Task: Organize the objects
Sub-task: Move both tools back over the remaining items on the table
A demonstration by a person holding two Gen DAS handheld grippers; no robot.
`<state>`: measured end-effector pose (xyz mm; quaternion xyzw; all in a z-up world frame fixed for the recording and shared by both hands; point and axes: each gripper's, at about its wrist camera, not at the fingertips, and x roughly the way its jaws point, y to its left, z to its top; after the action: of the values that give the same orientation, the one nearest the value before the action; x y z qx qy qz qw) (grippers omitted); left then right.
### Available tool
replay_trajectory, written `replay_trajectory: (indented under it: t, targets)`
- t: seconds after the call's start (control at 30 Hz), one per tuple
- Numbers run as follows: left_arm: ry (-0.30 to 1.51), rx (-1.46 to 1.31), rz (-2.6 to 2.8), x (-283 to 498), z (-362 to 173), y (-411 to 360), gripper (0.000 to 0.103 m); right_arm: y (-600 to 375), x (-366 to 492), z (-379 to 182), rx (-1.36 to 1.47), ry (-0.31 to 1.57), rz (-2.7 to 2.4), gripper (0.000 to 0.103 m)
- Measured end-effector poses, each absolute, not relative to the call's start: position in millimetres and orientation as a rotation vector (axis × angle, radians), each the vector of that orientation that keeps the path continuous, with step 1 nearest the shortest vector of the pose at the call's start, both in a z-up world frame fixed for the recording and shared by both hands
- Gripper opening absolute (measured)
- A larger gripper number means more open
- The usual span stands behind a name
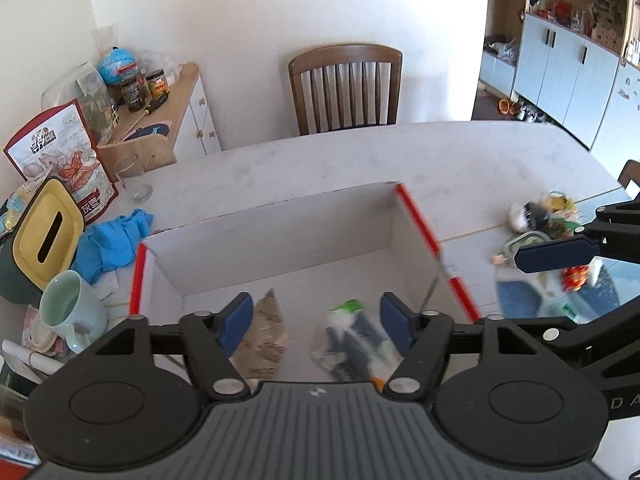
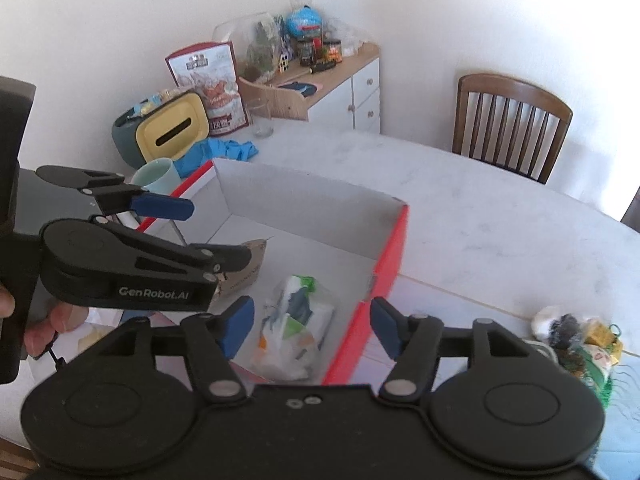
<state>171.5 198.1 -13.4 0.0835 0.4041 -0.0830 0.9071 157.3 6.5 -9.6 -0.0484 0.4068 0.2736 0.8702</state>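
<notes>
A white cardboard box with red edges stands open on the pale table. Inside lie a brown paper packet and a green-and-white plastic packet. My left gripper hangs open and empty over the box's near side; it also shows from the side in the right wrist view. My right gripper is open and empty above the box's right wall; one blue finger shows in the left wrist view. A pile of small packets lies right of the box.
Left of the box are a mint mug, blue gloves, a yellow-lidded tissue box and a snack bag. A wooden chair stands behind the table. A cluttered side cabinet is at the back left.
</notes>
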Motion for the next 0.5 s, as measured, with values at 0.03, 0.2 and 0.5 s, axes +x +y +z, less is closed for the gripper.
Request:
replay_trajectory:
  t: [0.03, 0.2, 0.5]
  targets:
    - [0.828, 0.169, -0.170, 169, -11, 192, 0.074, 0, 156, -8, -0.101, 0.844, 0.573, 0.068]
    - [0.801, 0.139, -0.164, 158, -5, 162, 0.079, -38, 148, 1, -0.094, 0.807, 0.569, 0.079]
    - [0.734, 0.110, -0.182, 141, 0, 103, 0.082, -111, 138, 8, -0.053, 0.738, 0.530, 0.093]
